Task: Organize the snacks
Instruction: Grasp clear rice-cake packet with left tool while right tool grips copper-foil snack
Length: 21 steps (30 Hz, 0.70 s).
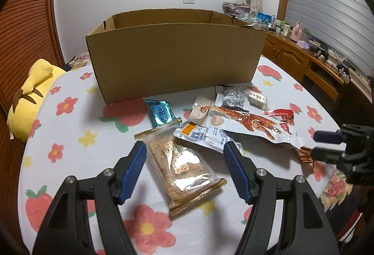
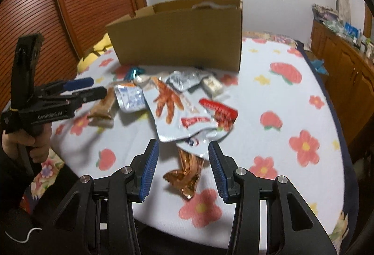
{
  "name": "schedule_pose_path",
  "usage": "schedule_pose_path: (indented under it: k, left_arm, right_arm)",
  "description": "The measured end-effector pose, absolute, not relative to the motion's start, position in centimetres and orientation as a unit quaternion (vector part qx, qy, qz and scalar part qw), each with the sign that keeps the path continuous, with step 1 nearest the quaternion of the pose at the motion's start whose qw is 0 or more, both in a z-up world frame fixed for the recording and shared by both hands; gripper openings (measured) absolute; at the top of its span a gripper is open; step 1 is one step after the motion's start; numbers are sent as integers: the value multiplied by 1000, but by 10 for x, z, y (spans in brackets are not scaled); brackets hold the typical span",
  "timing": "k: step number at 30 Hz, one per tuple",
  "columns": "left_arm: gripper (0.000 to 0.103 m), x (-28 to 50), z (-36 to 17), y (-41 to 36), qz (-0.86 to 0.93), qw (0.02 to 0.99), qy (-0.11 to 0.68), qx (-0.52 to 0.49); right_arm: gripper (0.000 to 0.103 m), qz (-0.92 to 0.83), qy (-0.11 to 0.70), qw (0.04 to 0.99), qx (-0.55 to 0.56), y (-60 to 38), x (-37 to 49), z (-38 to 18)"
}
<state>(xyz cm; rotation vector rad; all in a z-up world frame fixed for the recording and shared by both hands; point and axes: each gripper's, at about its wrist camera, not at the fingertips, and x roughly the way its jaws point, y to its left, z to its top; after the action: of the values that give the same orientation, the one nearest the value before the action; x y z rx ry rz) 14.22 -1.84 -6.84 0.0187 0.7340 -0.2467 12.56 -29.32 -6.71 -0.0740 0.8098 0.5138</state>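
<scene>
An open cardboard box (image 1: 173, 60) stands on the flowered cloth, also in the right wrist view (image 2: 180, 37). Snacks lie in front of it: a clear brown biscuit pack (image 1: 184, 166), a teal packet (image 1: 162, 113), a white pouch with an orange corner (image 1: 205, 135), a large chicken-feet pouch (image 1: 254, 126) (image 2: 177, 110), a silver packet (image 1: 231, 94) and a small white block (image 1: 257, 98). My left gripper (image 1: 185, 149) is open, its jaws on either side of the biscuit pack. My right gripper (image 2: 183, 149) is open over a copper foil wrapper (image 2: 187, 175).
A yellow plush toy (image 1: 32, 91) lies at the left edge of the cloth. A wooden sideboard (image 1: 311, 60) with bottles and clutter runs along the right. A slatted wooden door (image 2: 70, 9) stands behind on the left.
</scene>
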Motion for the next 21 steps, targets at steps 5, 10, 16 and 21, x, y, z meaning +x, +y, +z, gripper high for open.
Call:
schedule_pose_path:
  k: [5, 10, 16, 21]
  left_arm:
    - [70, 147, -74, -20, -115, 924, 365, 6]
    - [72, 153, -83, -22, -108, 921, 375, 12]
    - [73, 157, -91, -21, -103, 916, 388, 7]
    - [73, 161, -99, -21, -107, 908, 405, 10]
  right_arm:
    - [40, 238, 401, 884, -42, -290, 125, -79]
    - [34, 224, 405, 885, -53, -290, 125, -87]
    - [27, 213, 406, 886, -62, -293, 124, -92]
    - [27, 212, 409, 886, -54, -296, 122, -97]
